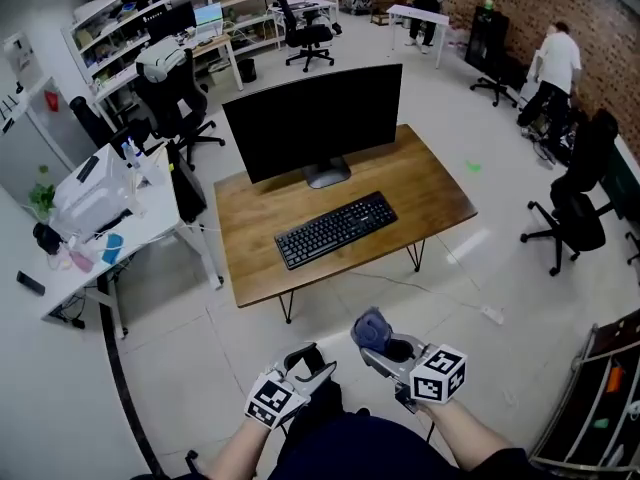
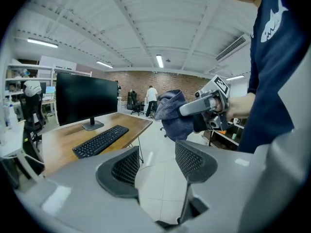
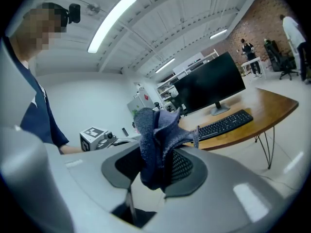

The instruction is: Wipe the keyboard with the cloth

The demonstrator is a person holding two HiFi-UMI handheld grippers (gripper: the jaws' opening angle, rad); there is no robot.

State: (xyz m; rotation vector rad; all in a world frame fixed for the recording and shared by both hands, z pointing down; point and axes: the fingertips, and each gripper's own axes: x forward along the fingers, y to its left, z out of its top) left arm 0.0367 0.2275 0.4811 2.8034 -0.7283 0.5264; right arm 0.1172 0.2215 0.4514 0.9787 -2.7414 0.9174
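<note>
A black keyboard (image 1: 336, 229) lies on the wooden desk (image 1: 425, 188), in front of the monitor. My right gripper (image 1: 378, 346) is held well short of the desk's near edge, shut on a bunched dark blue cloth (image 1: 372, 329). In the right gripper view the cloth (image 3: 156, 135) sticks up from between the jaws of that gripper (image 3: 155, 168), and the keyboard (image 3: 224, 124) is far ahead. To its left my left gripper (image 1: 312, 366) is open. The left gripper view shows this gripper (image 2: 158, 165) with nothing between its jaws, the cloth (image 2: 172, 113) beyond it and the keyboard (image 2: 100, 141) at the left.
A large black monitor (image 1: 315, 123) stands behind the keyboard. A cluttered white desk (image 1: 100, 230) and an office chair (image 1: 180, 103) are to the left, another chair (image 1: 575, 208) to the right. People stand far back by the brick wall. A shelf (image 1: 600, 408) is at my right.
</note>
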